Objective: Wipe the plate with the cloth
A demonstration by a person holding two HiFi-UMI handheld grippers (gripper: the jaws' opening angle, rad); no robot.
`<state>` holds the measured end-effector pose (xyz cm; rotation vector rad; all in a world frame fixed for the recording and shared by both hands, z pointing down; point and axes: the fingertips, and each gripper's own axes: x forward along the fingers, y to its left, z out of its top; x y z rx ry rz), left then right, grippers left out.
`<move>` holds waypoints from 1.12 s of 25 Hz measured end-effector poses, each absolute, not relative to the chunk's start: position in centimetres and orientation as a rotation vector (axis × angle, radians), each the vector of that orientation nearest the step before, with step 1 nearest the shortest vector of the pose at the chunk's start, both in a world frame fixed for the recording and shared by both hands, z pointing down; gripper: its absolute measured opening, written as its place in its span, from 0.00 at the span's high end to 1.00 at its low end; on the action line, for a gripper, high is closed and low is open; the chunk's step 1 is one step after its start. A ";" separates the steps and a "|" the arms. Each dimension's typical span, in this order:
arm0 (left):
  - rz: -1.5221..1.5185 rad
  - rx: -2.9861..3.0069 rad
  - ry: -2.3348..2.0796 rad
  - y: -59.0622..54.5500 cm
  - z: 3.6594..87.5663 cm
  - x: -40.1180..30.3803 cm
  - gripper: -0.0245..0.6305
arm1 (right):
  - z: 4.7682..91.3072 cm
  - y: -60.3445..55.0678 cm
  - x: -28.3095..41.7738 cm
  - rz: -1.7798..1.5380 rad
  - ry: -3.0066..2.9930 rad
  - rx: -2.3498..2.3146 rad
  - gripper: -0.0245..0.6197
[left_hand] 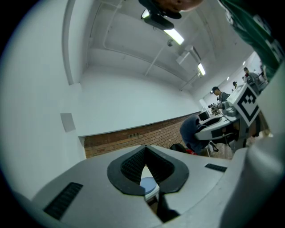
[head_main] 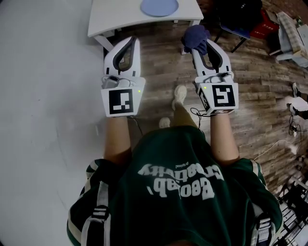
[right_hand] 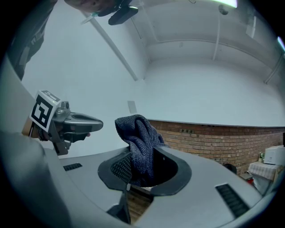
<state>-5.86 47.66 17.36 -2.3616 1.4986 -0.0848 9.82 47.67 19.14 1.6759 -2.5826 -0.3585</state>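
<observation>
A pale blue plate (head_main: 159, 6) lies on a small white table (head_main: 113, 19) at the top of the head view, ahead of both grippers. My right gripper (head_main: 199, 44) is shut on a dark blue knitted cloth (head_main: 195, 36), which bunches up above its pads (right_hand: 116, 167). The cloth (right_hand: 139, 140) fills the jaws in the right gripper view. My left gripper (head_main: 133, 41) is shut on nothing, and a sliver of the plate (left_hand: 148, 183) shows through its pads. Both grippers are held in the air short of the table, side by side.
A wooden plank floor (head_main: 260, 91) runs under and right of the table. A dark chair (head_main: 238, 21), red items (head_main: 263, 24) and cables (head_main: 293, 115) crowd the right side. A white surface (head_main: 43, 96) fills the left. A brick wall base (right_hand: 213, 140) lies ahead.
</observation>
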 end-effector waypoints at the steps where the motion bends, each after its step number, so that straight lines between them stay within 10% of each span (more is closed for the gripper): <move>1: -0.084 -2.363 1.499 47.2 17.6 -5.8 0.96 | 19.4 47.2 9.8 -0.355 -2.584 1.673 0.84; 28: -0.123 -2.340 1.549 19.3 18.3 -0.1 0.96 | 18.9 17.6 13.9 -0.370 -2.674 1.556 0.84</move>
